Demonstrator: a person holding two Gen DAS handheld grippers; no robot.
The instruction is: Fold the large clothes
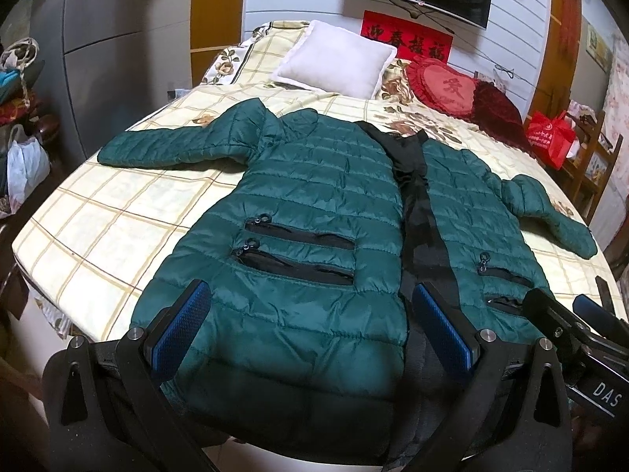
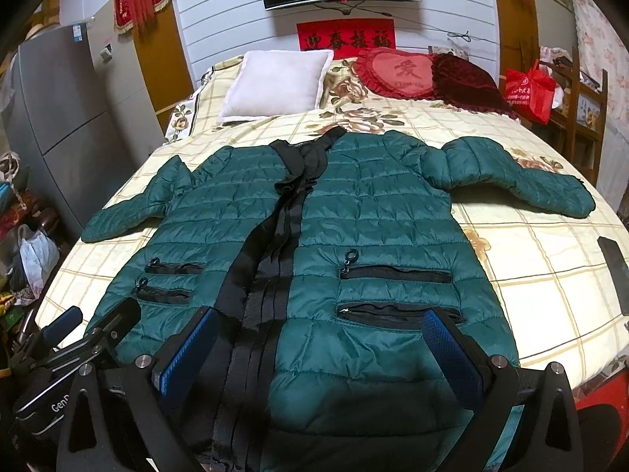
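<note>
Jacket [image 1: 314,204], green and quilted, lies spread flat on the bed [image 1: 118,212], front up, both sleeves stretched out to left and right, its hem at the near edge. Left tool [image 1: 312,328] and right tool [image 2: 328,348] both hover above that hem with jaws spread wide, pinching nothing. White pillow [image 2: 275,84] rests at the far end.

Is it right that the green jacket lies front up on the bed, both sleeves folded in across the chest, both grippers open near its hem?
Not quite. The jacket lies front up on the bed, and the left gripper and right gripper are open near its hem, but both sleeves are spread outward. The right wrist view shows it.
</note>
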